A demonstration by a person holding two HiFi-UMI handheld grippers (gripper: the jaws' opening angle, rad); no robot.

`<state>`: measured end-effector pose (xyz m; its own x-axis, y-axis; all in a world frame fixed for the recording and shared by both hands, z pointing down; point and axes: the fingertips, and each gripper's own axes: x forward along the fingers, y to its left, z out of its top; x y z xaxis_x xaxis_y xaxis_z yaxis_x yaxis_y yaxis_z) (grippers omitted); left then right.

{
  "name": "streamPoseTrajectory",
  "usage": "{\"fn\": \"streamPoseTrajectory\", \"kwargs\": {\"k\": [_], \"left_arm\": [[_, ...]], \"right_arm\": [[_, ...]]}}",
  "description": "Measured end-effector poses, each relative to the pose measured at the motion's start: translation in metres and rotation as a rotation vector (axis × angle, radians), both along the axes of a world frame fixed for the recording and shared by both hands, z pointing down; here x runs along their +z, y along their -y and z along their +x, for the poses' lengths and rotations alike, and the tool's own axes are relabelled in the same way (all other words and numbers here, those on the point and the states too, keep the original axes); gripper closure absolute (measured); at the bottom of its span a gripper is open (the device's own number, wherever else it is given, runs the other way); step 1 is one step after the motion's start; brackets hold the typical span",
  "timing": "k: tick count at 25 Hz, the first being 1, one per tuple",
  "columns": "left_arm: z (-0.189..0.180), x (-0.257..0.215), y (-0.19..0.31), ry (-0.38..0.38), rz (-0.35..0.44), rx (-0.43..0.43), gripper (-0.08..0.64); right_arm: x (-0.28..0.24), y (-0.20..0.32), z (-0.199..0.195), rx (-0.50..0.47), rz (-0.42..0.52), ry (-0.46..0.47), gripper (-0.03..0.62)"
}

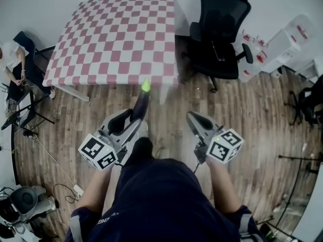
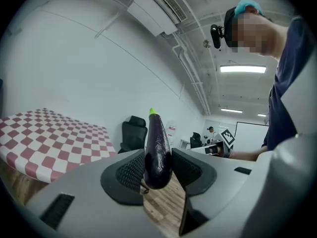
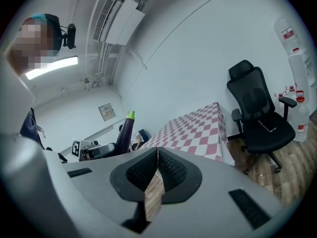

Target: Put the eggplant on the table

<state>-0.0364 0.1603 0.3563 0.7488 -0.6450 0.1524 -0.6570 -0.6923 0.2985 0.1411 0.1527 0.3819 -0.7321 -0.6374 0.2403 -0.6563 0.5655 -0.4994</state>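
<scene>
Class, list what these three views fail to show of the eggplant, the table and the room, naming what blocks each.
- Head view: eggplant base, buried in the left gripper.
- Right gripper view: eggplant's lower end, behind the right gripper body; wall notice print, too small.
- Left gripper view: checkered table far side, cut by the picture's left rim.

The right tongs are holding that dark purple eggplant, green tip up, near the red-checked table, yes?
No, the left tongs hold the dark purple eggplant, green tip up; the left gripper view shows it. The right tongs are shut, empty.
</scene>
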Motion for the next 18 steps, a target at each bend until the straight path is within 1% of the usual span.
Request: {"fn": "streamPoseTrajectory", "kwargs": {"k": [4,8,14,18], "left_arm": [[-0.01,0.009,0.029,-0.002,-0.008,-0.003,0.37],[-0.018,0.017,0.074,-0.007,-0.029,0.023,0.37],[-0.042,0.019,0.161,-0.008,-0.044,0.062,0.37],[-0.063,0.026,0.218,0.004,-0.078,0.089,0.37]], "right_arm": [[0.009,0.023,0.001,0.021,-0.018,-0.016,0.574],[0.018,0.061,-0.014,0.03,-0.05,-0.021,0.574],[0.028,0.137,-0.047,0.046,-0.105,-0.028,0.575],[0.033,0.188,-0.062,0.077,-0.147,-0.043,0.575]]}}
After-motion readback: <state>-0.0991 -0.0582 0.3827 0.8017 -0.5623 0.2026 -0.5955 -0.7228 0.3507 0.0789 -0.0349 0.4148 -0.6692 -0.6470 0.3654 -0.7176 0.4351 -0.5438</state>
